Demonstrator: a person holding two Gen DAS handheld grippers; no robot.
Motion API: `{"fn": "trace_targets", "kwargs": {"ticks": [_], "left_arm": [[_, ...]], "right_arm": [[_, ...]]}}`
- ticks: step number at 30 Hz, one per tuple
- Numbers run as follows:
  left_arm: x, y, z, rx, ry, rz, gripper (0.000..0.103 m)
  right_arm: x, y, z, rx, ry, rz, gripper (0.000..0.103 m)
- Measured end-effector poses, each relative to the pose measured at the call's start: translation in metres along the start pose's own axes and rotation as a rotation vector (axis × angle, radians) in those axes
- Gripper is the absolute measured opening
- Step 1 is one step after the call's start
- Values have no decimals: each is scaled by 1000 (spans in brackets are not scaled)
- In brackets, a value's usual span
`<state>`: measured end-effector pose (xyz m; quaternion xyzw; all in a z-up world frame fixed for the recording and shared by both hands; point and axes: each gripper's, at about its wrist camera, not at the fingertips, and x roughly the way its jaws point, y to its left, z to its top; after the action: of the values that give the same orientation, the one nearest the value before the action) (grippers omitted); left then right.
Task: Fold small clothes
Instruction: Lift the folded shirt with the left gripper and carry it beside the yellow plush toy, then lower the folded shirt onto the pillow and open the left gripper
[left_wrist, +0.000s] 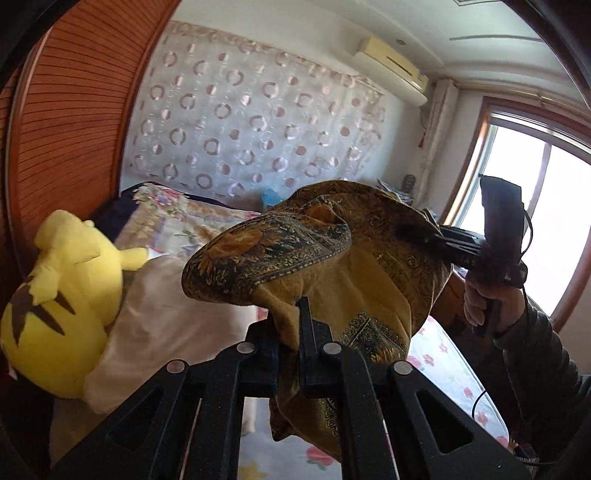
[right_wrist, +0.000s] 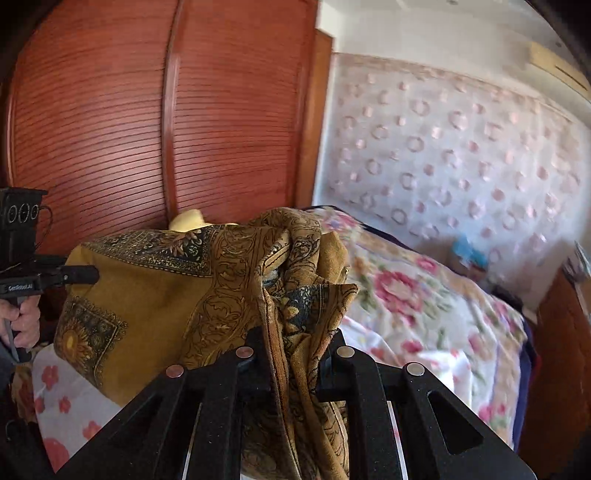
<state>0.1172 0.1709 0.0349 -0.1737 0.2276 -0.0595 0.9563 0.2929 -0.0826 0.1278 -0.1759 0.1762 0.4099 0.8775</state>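
A mustard-yellow patterned cloth (left_wrist: 362, 266) with dark floral borders hangs in the air above the bed, stretched between both grippers. My left gripper (left_wrist: 290, 317) is shut on one edge of it. My right gripper (right_wrist: 291, 339) is shut on a bunched edge of the same cloth (right_wrist: 166, 295). In the left wrist view the right gripper (left_wrist: 417, 232) bites the cloth's far side, held by a hand. In the right wrist view the left gripper (right_wrist: 88, 275) grips the cloth's left corner.
A bed with a flowered sheet (right_wrist: 424, 317) lies below. A yellow plush toy (left_wrist: 62, 306) and a pale pillow (left_wrist: 166, 325) sit at the left. A red-brown slatted wardrobe (right_wrist: 147, 122) stands behind. A window (left_wrist: 546, 221) is at the right.
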Motion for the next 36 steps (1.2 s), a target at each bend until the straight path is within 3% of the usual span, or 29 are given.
{"fn": "trace_targets", "kwargs": {"ticks": [6,12,15,16,17,23,25,32,36], "left_arm": [[19,62,-35,-130,44,118,7],[39,83,-58,-189,90,185,7],[51,92,-64,-211,140,207,7],[54,92,-64,-213,151,210,8],[56,92,-66,-213,157,213,8],[66,86,-63,-173,167,236,8],[67,81,-61,-141,167,253,8],[21,75,-65,-52,112,312,40],[-2,69,-60,-36,72,317,40]], "right_arm": [[115,43,67,-167,88,110,12],[230,84,106,-257,170,161,13],[278,90,113,-224,215,142,18],[286,87,112,-201,224,134,27],[290,90,112,-171,230,115,36],[257,88,97,16,151,-22,41],[242,96,82,67,142,25,41],[212,128,24,150,154,123,41],[187,137,5,178,125,157,41]]}}
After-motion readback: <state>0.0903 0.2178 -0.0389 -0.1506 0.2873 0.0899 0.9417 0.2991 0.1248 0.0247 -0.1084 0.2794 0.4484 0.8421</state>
